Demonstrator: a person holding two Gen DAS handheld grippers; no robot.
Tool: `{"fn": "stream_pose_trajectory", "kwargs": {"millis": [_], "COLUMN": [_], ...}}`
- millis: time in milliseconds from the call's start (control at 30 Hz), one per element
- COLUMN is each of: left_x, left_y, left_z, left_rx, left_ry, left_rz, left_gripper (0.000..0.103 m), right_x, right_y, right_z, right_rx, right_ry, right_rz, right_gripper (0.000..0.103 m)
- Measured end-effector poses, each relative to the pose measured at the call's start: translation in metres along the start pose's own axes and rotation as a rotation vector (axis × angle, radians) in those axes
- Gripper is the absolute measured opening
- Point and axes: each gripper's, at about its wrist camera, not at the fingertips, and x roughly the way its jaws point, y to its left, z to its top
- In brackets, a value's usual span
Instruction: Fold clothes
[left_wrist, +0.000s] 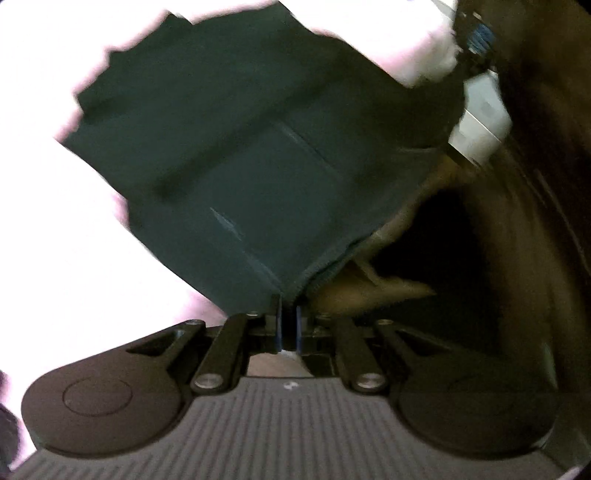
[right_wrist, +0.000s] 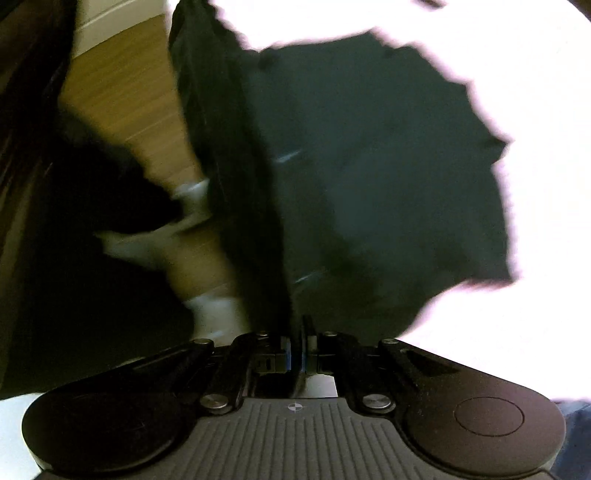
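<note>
cloth (left_wrist: 236, 147) of a dark green-black colour hangs from both tools, with much of it spread over a bright white counter (left_wrist: 55, 240) that is washed out by glare. in the left wrist view a corner of the cloth runs down into the left tool (left_wrist: 289, 306), whose jaws are clenched on it; a stitched hem leads along the cloth's right edge to that corner, and a square seam, perhaps a pocket, shows on the face of the cloth. the cloth's far edge lies jagged against the white counter. in the right wrist view the right tool (right_wrist: 297, 332) is likewise clenched on the cloth, which rises from the jaws as a thick dark fold on the left and fans out to the right over the counter; two short pale stitch marks show on it.

to the right of the cloth in the left view, past the counter's edge, lies a brownish floor (left_wrist: 399, 288), with a pale boxy thing (left_wrist: 480, 122) near the top right, too blurred to name. in the right view a wooden floor (right_wrist: 122, 92) shows to the left of the fold, with blurred dark and pale shapes (right_wrist: 147, 236) beside it that i cannot tell apart.
</note>
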Motion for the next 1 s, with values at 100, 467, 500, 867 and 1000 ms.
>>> {"fn": "stream_pose_trajectory", "kwargs": {"millis": [100, 467, 500, 867, 1000], "left_x": [-0.03, 0.0, 0.011, 0.099, 0.126], "left_y": [0.041, 0.173, 0.186, 0.305, 0.326], "left_z": [0.048, 0.182, 0.188, 0.218, 0.227], "left_rx": [-0.014, -0.112, -0.123, -0.166, -0.202], "left_ry": [-0.093, -0.177, -0.173, -0.142, -0.125], "left_rz": [0.107, 0.266, 0.256, 0.146, 0.136], "left_gripper": [0.005, 0.005, 0.005, 0.005, 0.005], "right_x": [-0.028, 0.05, 0.057, 0.122, 0.148], "right_y": [-0.057, -0.199, -0.208, -0.298, -0.322], "right_z": [0.016, 0.075, 0.078, 0.105, 0.098], "right_rx": [-0.013, 0.062, 0.087, 0.201, 0.241], "right_ry": [-0.074, -0.013, -0.003, 0.042, 0.025], "right_rz": [-0.094, -0.12, -0.119, -0.072, -0.035], "right_gripper": [0.003, 0.003, 0.003, 0.003, 0.003]}}
